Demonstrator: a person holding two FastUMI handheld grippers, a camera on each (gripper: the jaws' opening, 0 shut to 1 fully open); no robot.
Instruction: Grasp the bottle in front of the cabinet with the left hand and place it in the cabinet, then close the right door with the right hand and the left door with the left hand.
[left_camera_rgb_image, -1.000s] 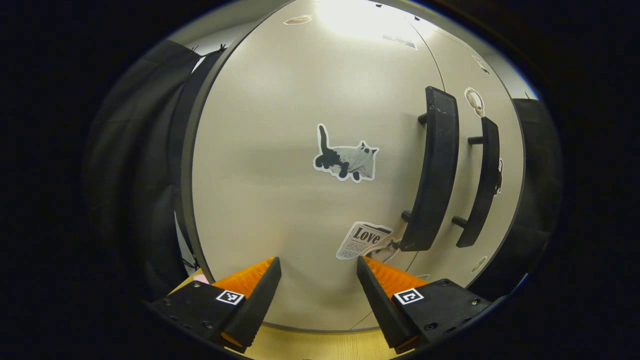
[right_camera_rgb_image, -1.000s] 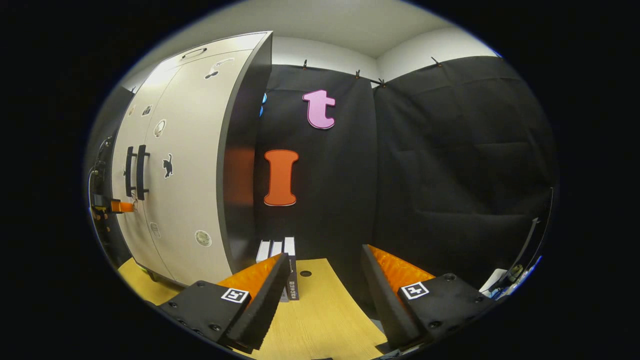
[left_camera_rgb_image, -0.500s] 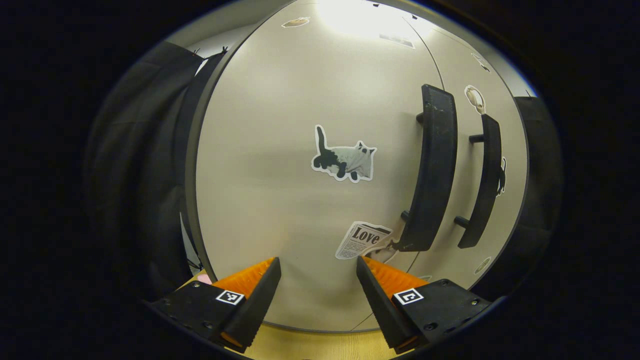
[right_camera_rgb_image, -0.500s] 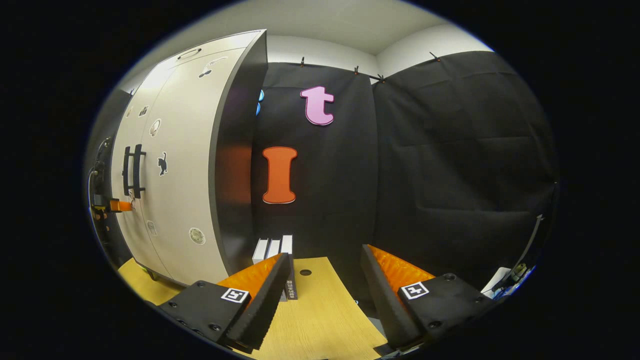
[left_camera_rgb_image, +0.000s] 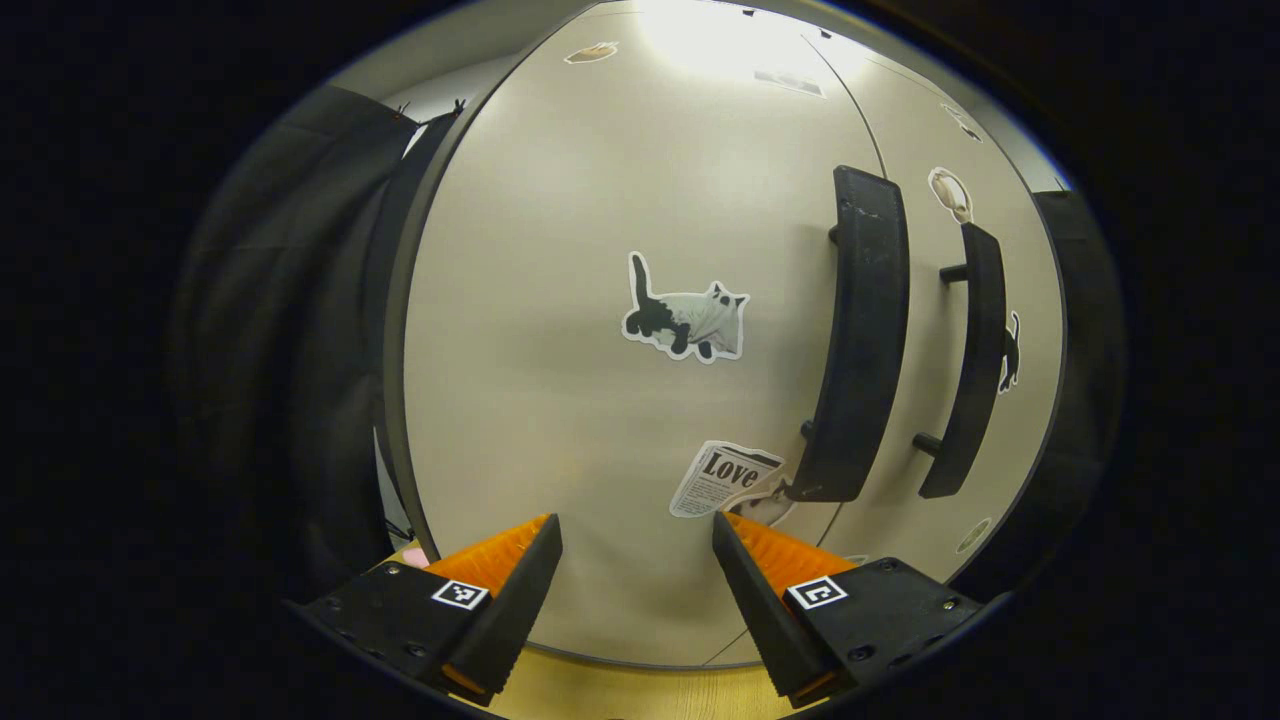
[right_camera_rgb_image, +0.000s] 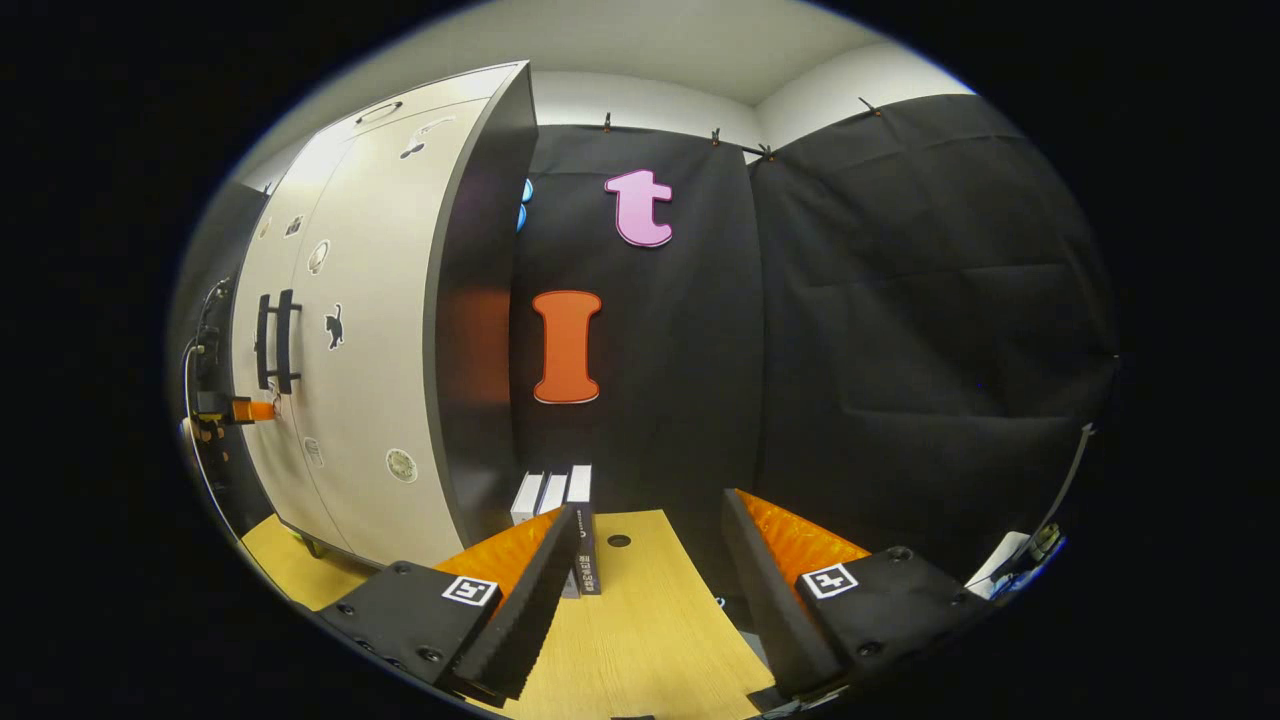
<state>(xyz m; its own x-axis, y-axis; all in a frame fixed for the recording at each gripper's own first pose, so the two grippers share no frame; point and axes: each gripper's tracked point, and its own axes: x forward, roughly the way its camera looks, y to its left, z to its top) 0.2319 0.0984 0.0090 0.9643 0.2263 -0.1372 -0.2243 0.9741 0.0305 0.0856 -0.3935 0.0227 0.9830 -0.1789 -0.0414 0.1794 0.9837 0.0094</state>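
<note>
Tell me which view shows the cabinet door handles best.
Left gripper view: the two black door handles stand close and large, side by side on the shut doors, just beyond the open left tongs. Right gripper view shows the same handles small and far off at the left edge.

Beige cabinet doors (left_camera_rgb_image: 560, 330) – black handles (left_camera_rgb_image: 858, 340), black-and-grey cat sticker (left_camera_rgb_image: 686, 320).

The cabinet doors (left_camera_rgb_image: 560, 330) look smooth, matt beige laminate, with matt black plastic handles (left_camera_rgb_image: 858, 340) and paper-like stickers (left_camera_rgb_image: 688, 322). The table (right_camera_rgb_image: 640, 620) shows pale wood grain; the wall (right_camera_rgb_image: 900, 330) is creased black cloth. Finger pads (right_camera_rgb_image: 795, 535) are ribbed orange, edged in black foam.
</note>
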